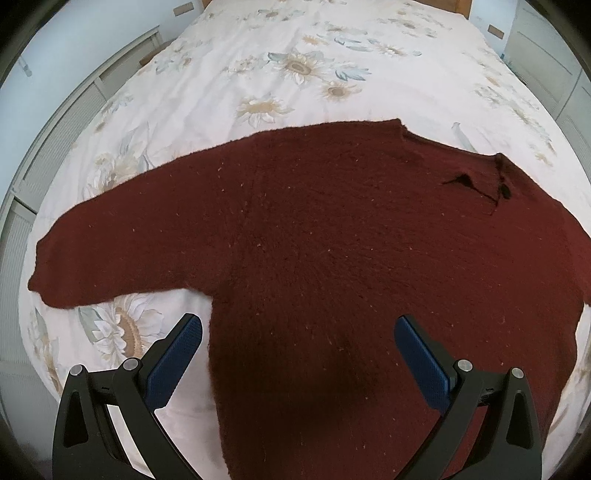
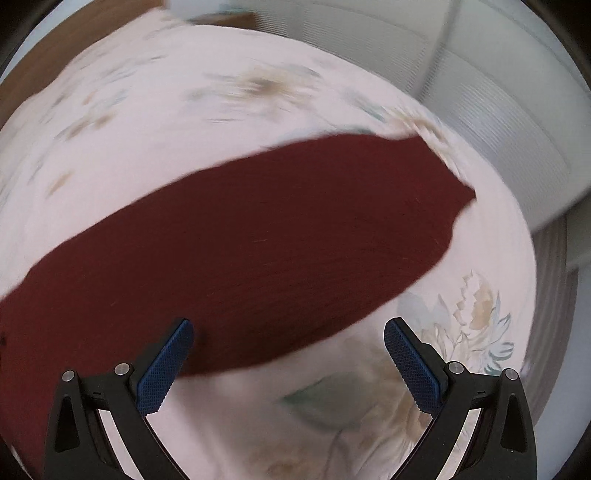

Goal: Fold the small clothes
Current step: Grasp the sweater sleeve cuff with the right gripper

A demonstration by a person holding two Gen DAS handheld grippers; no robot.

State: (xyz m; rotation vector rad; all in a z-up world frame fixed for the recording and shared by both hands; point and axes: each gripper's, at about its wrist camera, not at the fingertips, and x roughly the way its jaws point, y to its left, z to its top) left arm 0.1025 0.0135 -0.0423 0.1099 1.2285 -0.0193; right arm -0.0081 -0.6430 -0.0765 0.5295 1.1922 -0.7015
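Observation:
A dark red knitted sweater [image 1: 332, 240] lies spread flat on the bed, its left sleeve [image 1: 122, 243] stretched out to the left and its neckline [image 1: 476, 184] at the upper right. My left gripper [image 1: 297, 325] hovers open over the sweater's lower body near its left side edge, nothing between its blue pads [image 1: 173, 365]. In the blurred right wrist view, the sweater's other sleeve [image 2: 258, 243] runs diagonally up to its cuff [image 2: 454, 195] at the right. My right gripper [image 2: 288, 328] is open above the sleeve's lower edge, holding nothing.
The bed is covered by a white quilt with a sunflower print [image 1: 295, 66]. Pale cabinet fronts [image 1: 55, 147] run along the bed's left side, more pale panels [image 2: 498, 110] on the right. A wooden headboard [image 1: 463, 5] shows at the far end.

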